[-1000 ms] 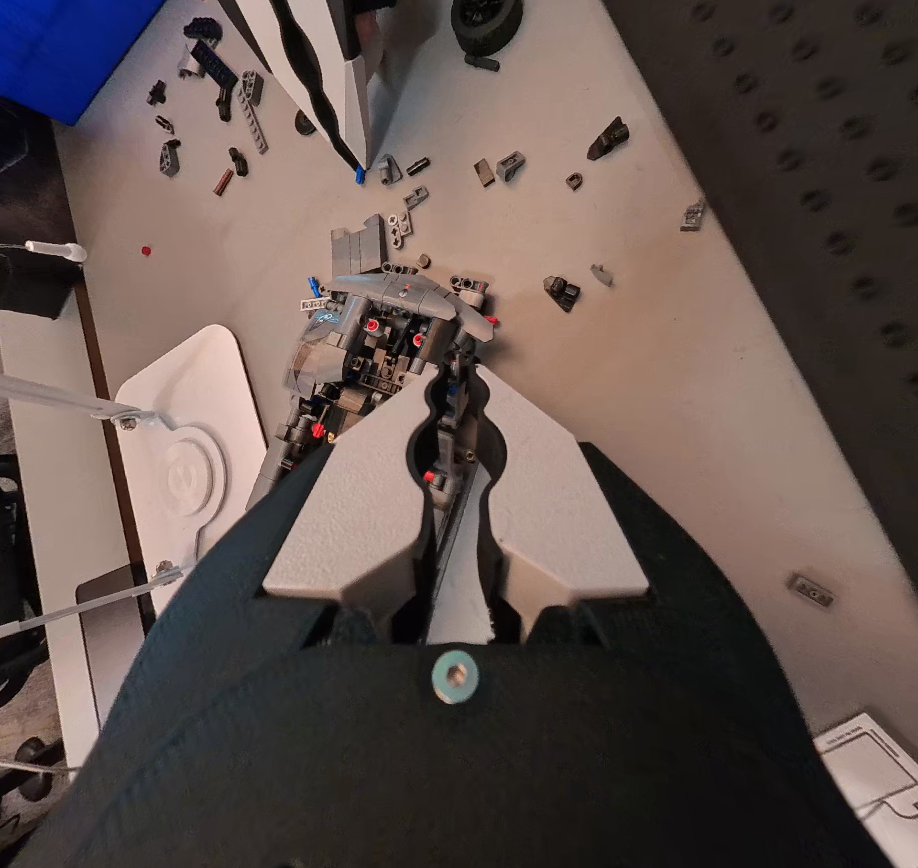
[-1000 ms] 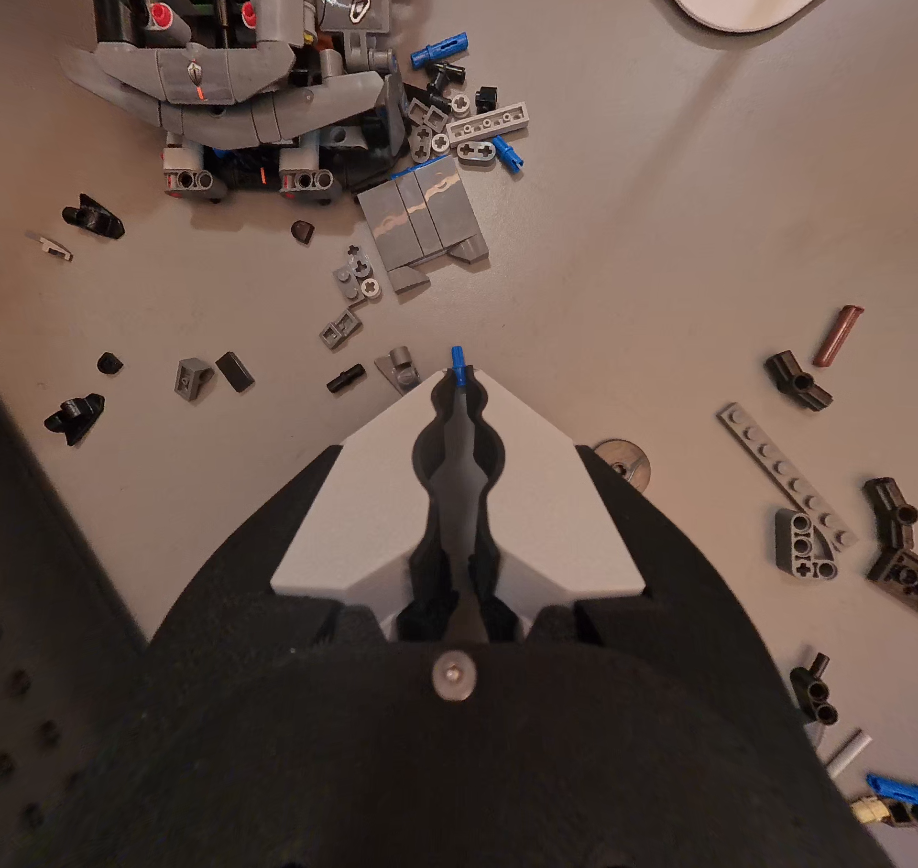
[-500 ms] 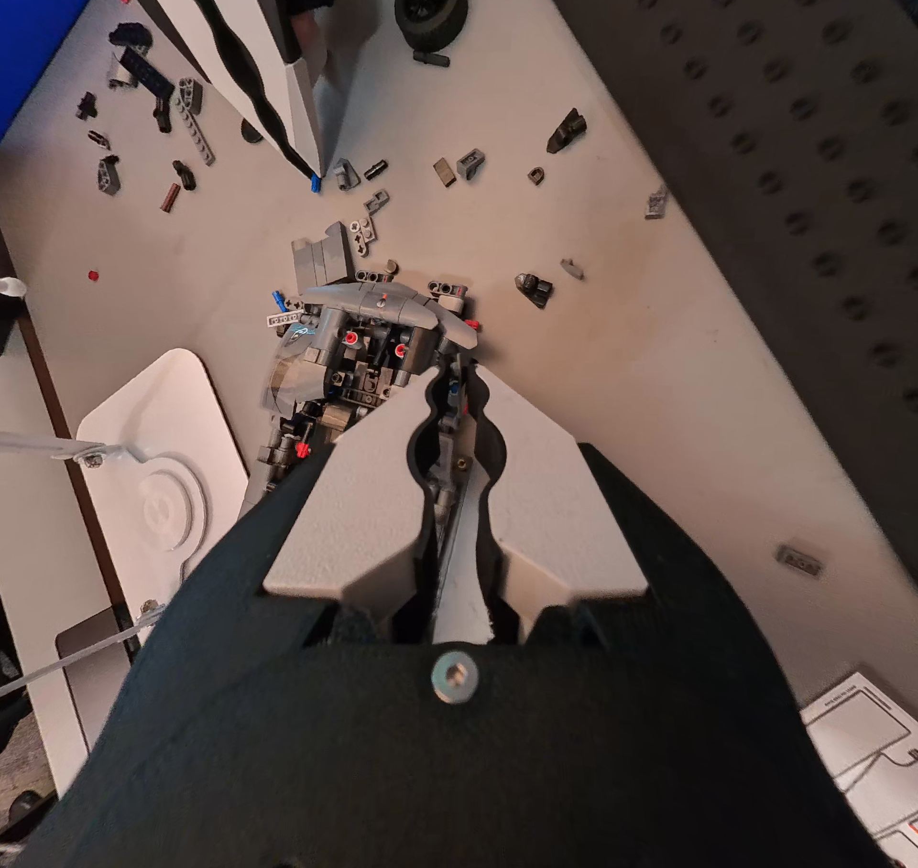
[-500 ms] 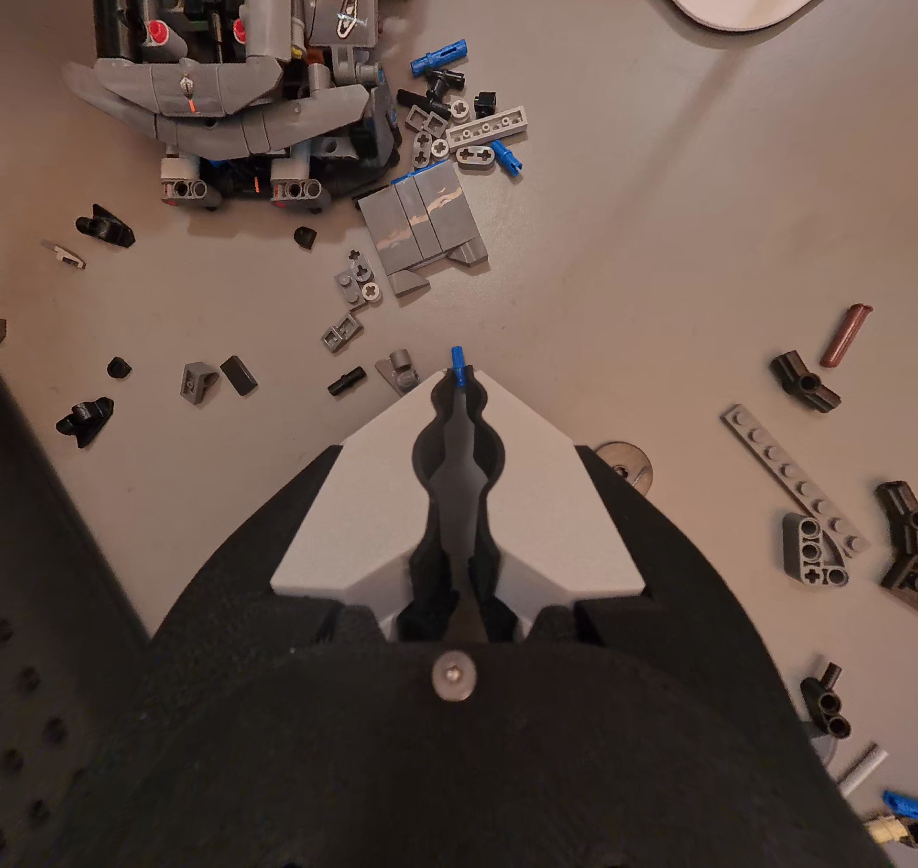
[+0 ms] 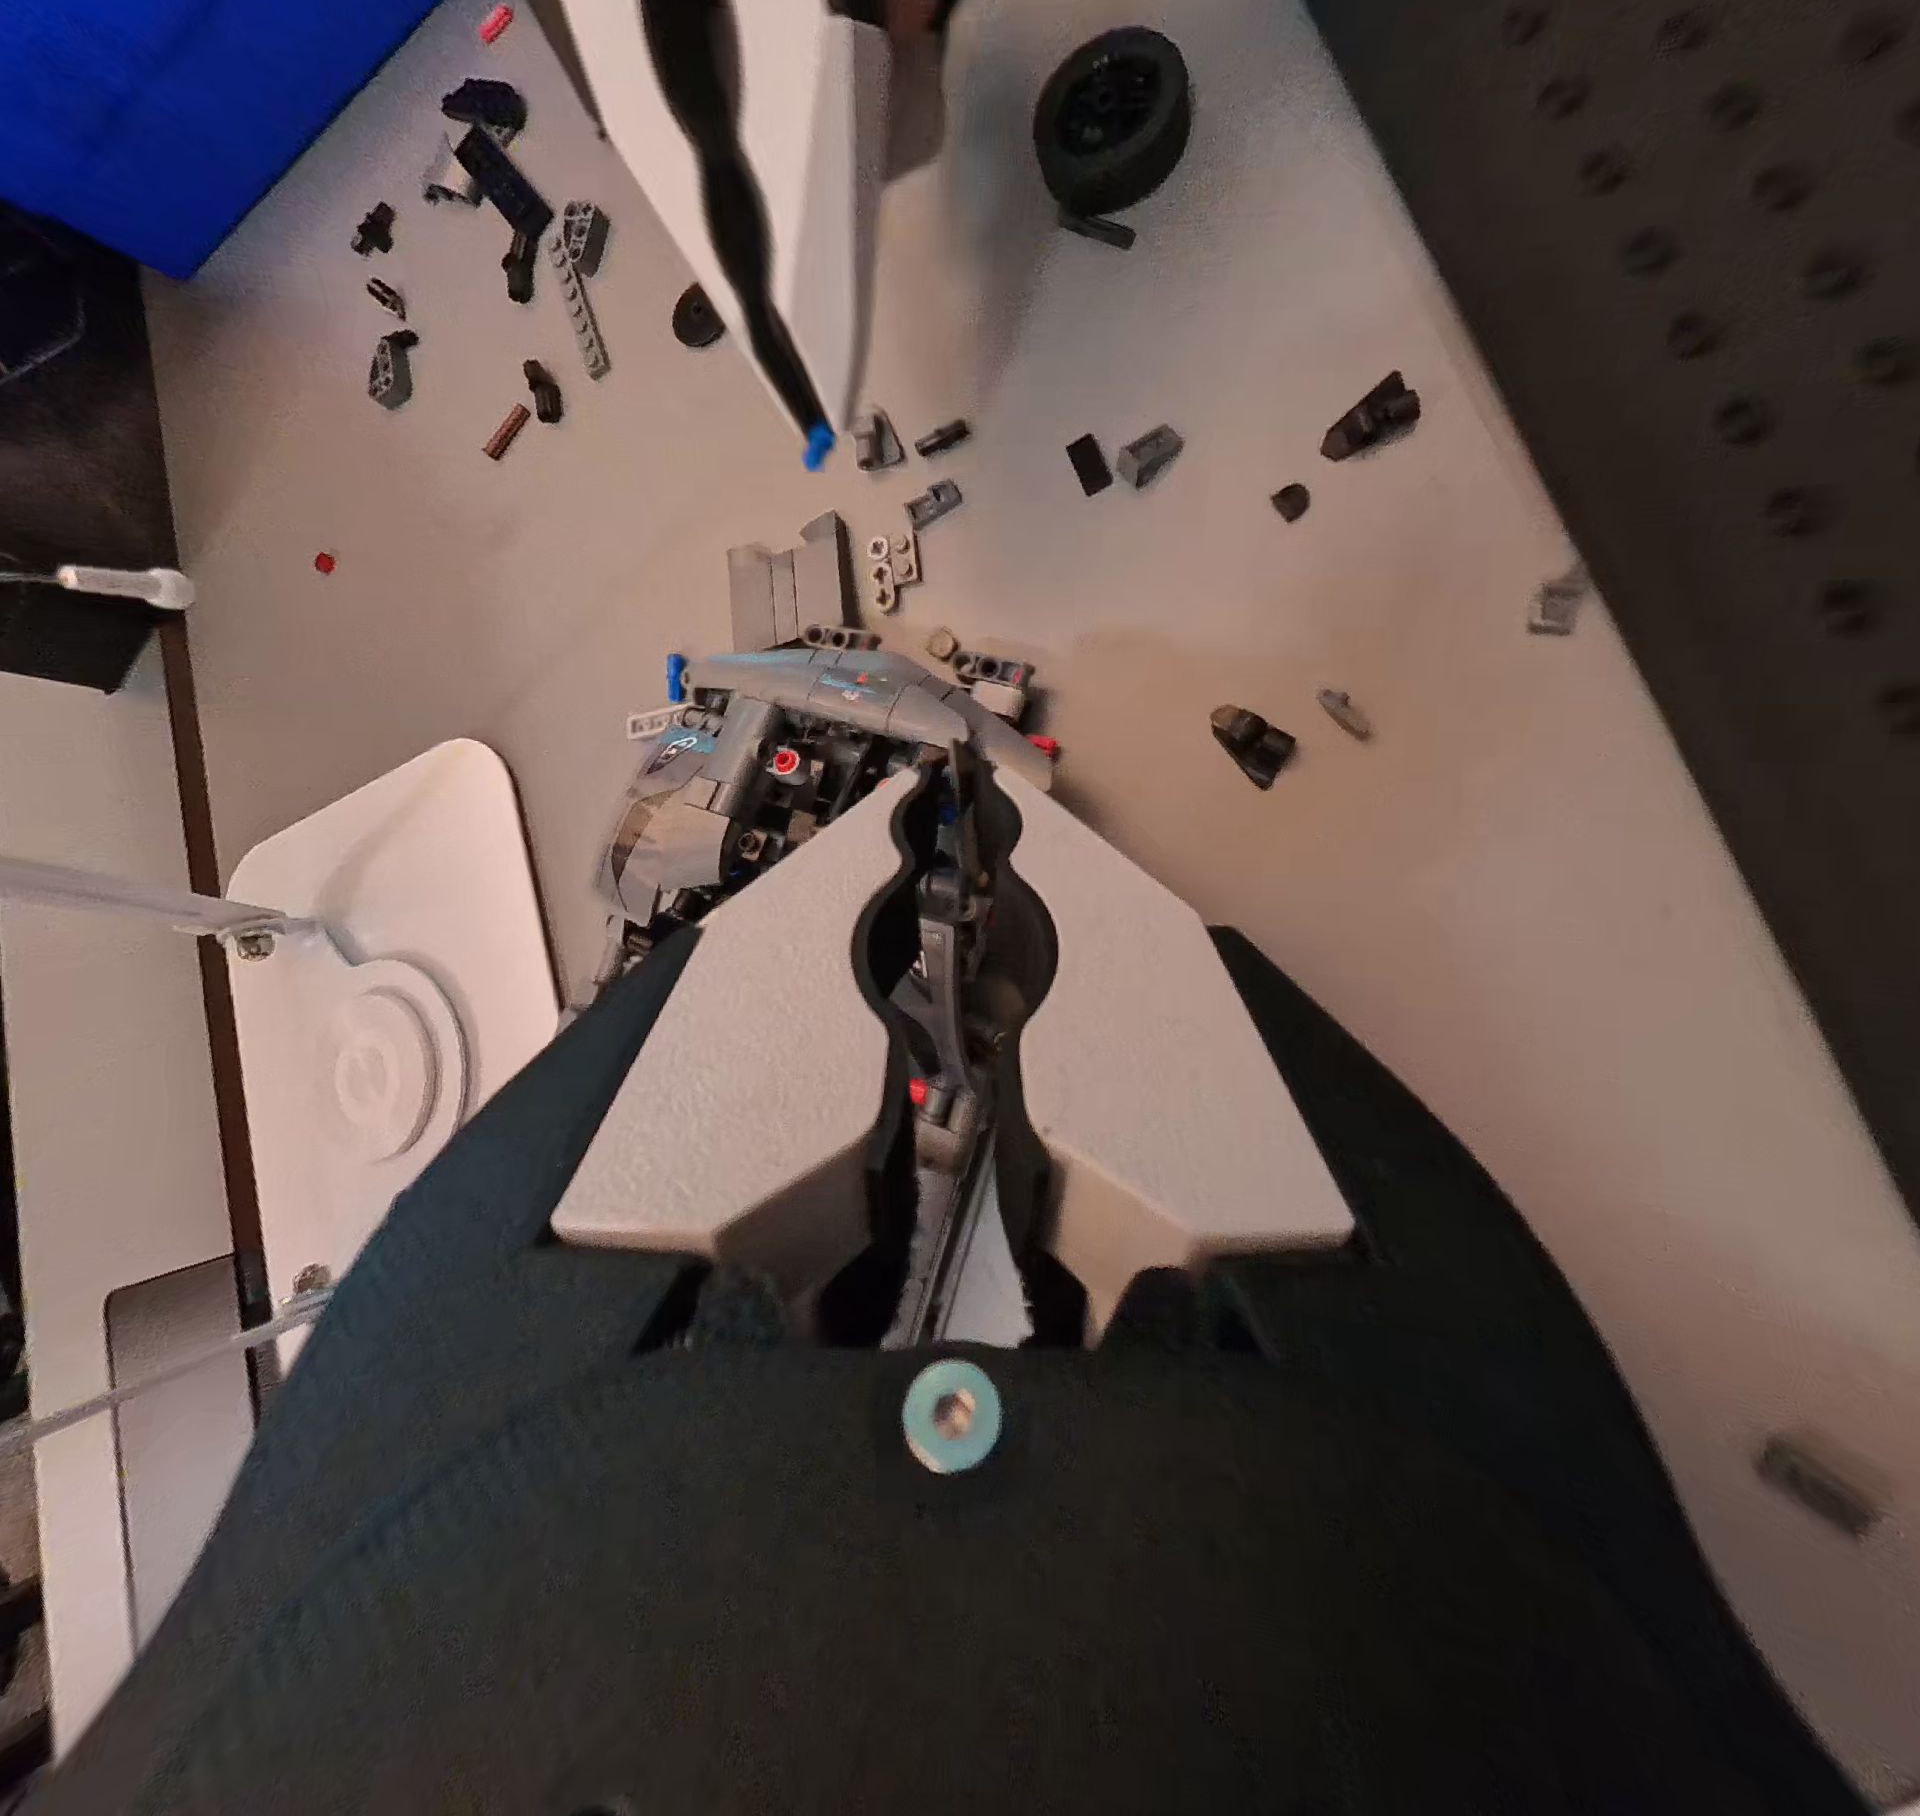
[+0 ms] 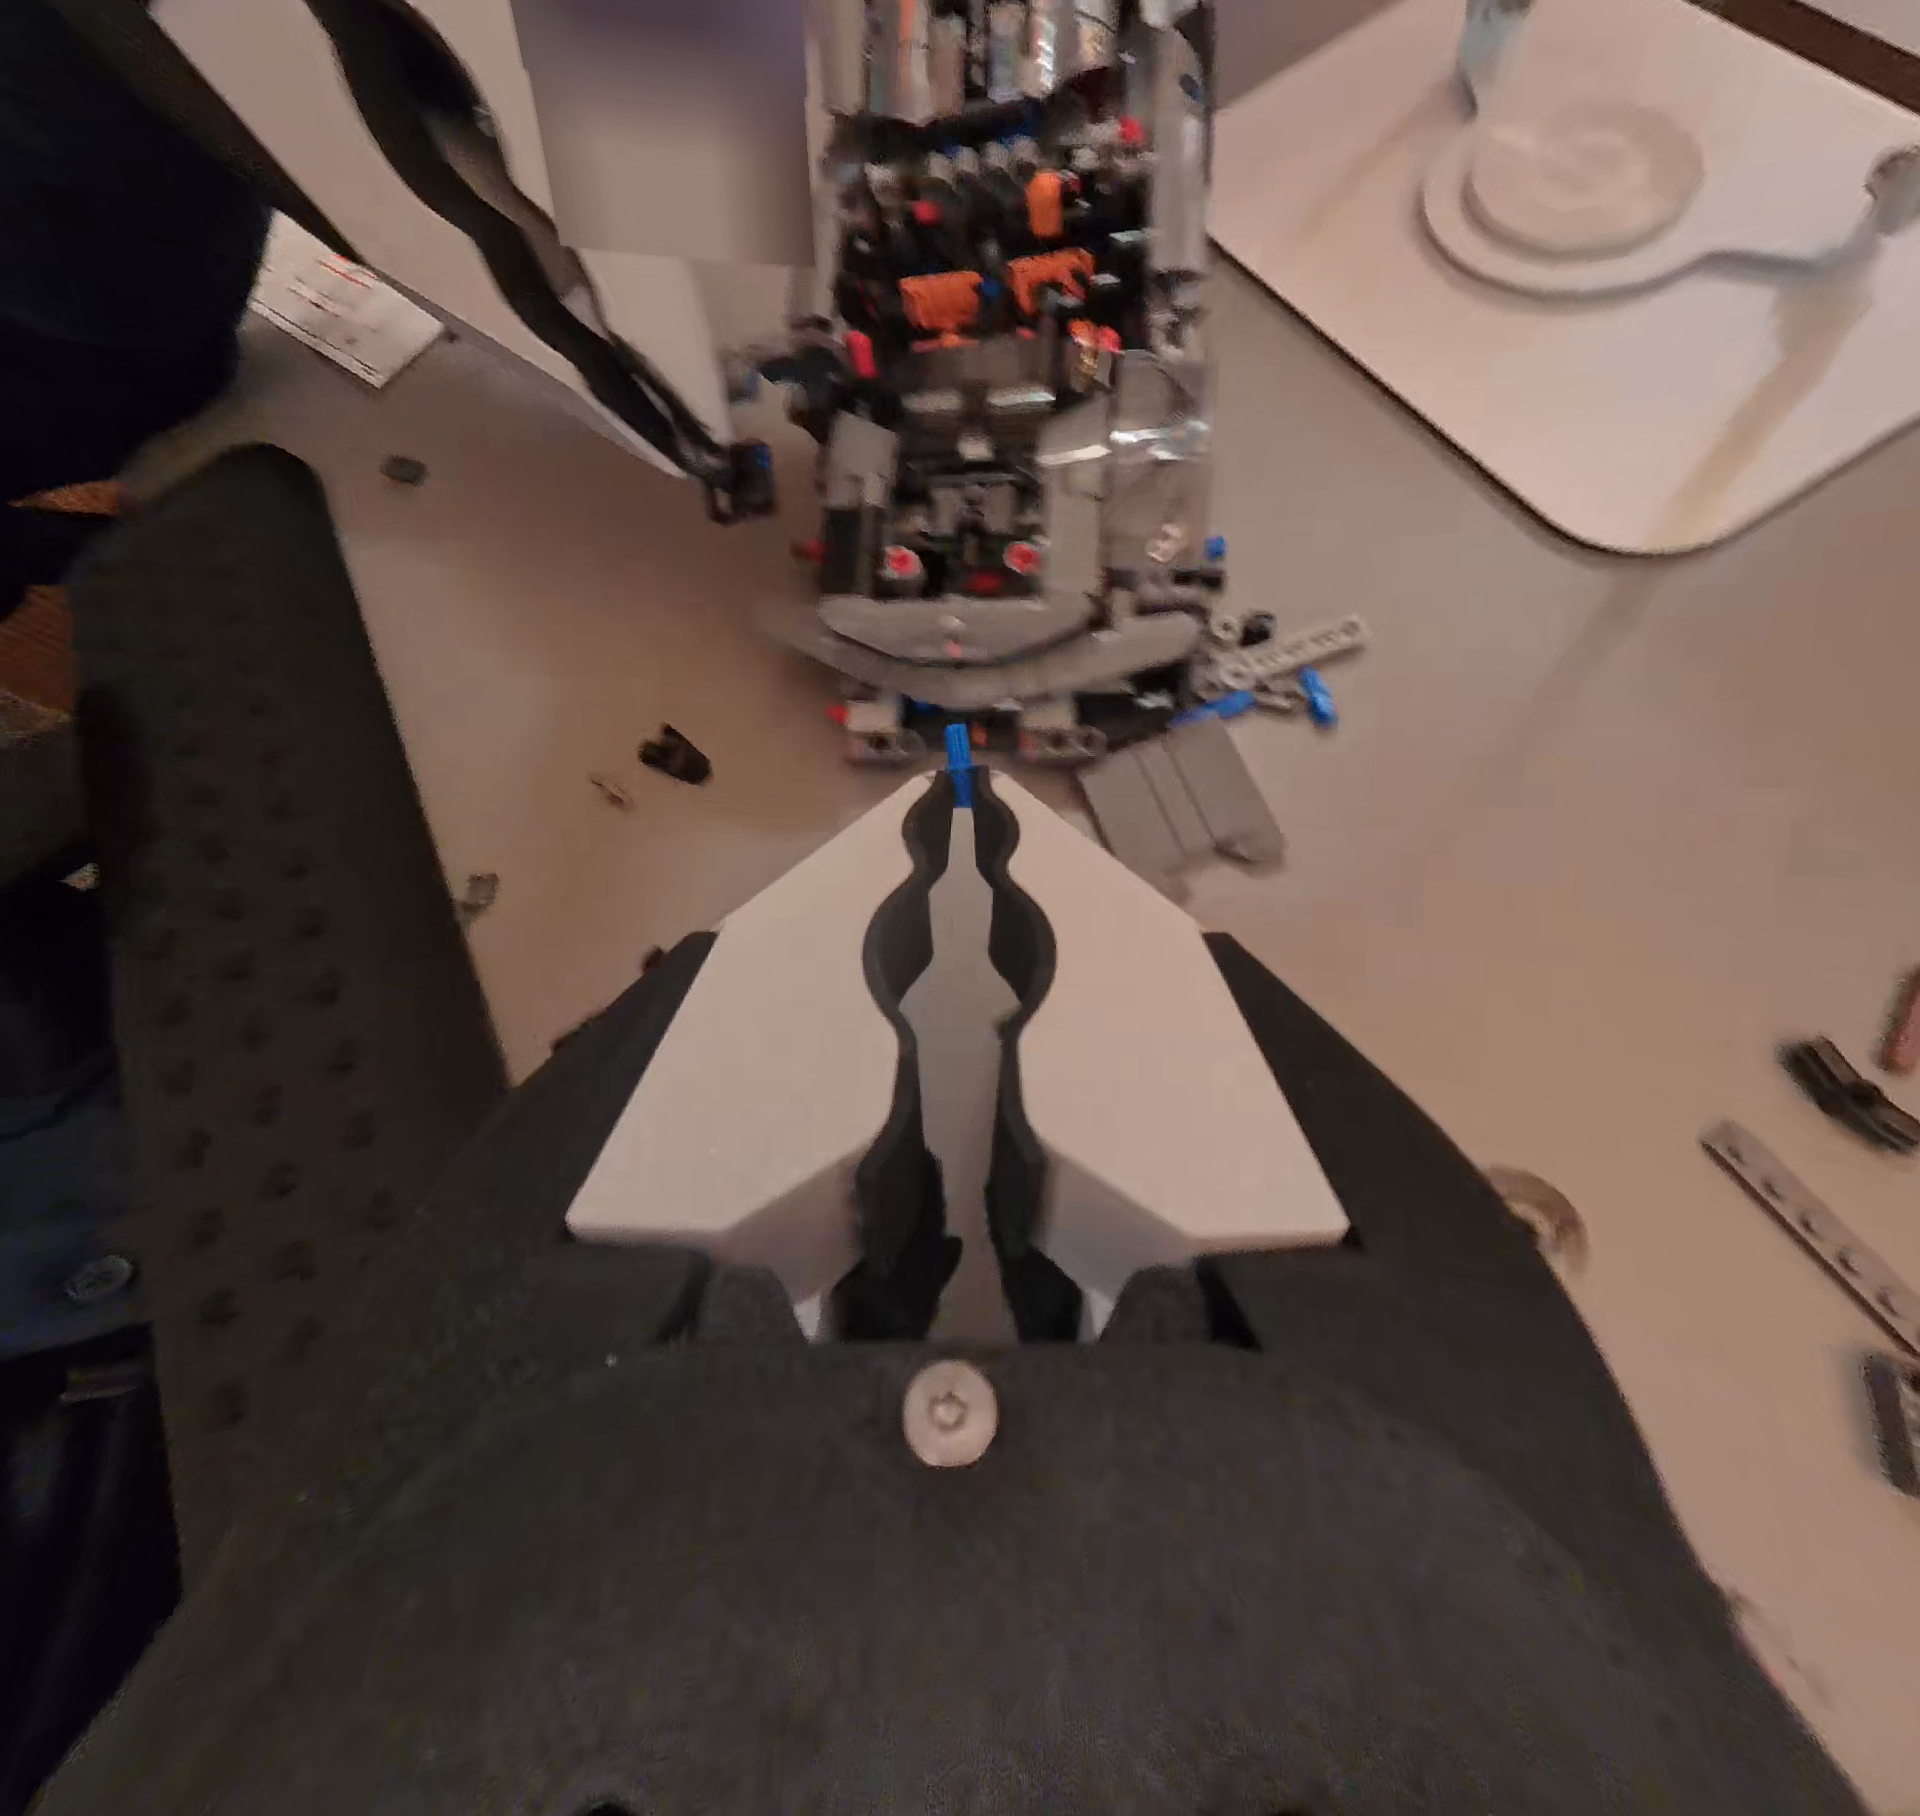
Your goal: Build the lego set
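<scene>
Now the left gripper [image 5: 951,790] is clamped on the side of the grey lego car [image 5: 821,738], which rests on the pale table [image 5: 1299,935]. Beyond the car's curved front, the right gripper [image 6: 961,779] pinches a small blue pin [image 6: 960,754], its tip just short of the car's nose. Just beside that nose lie a grey panel piece [image 6: 1184,800] and a cluster of small parts [image 6: 1268,665]. Farther beyond the car sits a black wheel [image 5: 1112,119]. Beside the car stands a white stand base [image 5: 384,987].
</scene>
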